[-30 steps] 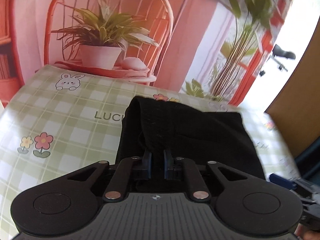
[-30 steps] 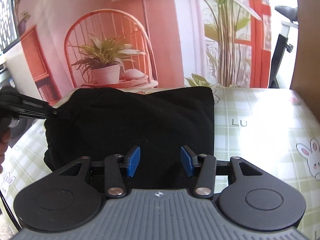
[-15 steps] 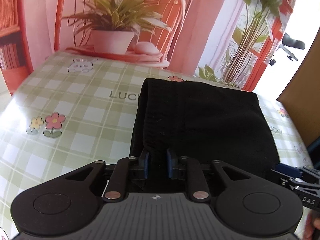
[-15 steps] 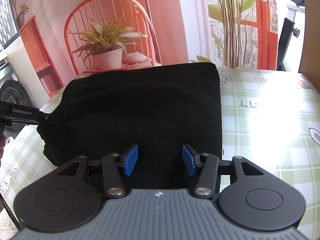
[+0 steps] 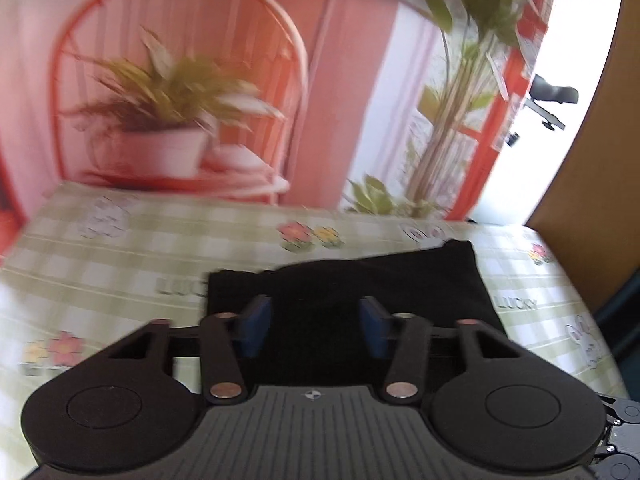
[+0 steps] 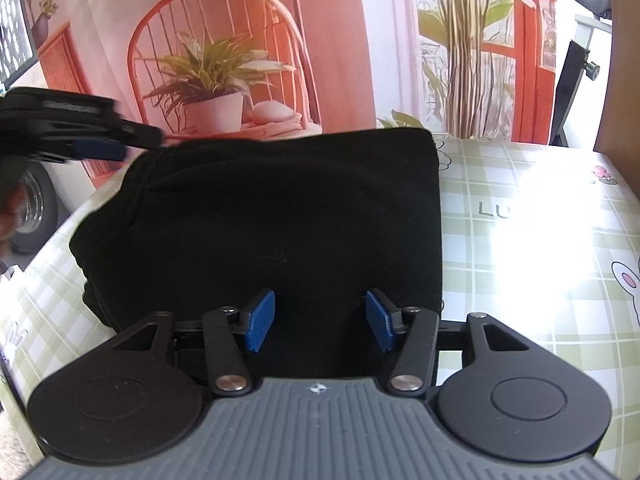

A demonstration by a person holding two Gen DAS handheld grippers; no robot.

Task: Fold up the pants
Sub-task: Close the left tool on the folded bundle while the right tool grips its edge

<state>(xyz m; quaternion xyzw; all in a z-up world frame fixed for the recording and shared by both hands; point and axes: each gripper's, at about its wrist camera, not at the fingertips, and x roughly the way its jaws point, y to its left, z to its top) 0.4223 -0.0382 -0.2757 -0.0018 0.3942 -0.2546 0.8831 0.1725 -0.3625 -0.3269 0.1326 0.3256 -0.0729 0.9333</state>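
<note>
Light: bright daylight entered from two o'clock.
Glare: a white patch washed out the table [image 6: 532, 240] at three o'clock.
Blur: left wrist view smeared.
Edges: fisheye-curved.

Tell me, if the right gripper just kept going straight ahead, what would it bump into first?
Probably the folded black pants: they lie directly ahead of the open right gripper, on the table. Its height above them is unclear.

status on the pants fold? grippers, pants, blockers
Left gripper open, off the cloth. Right gripper open, empty. Black pants folded, flat on the checked tablecloth. Nothing in the way.
</note>
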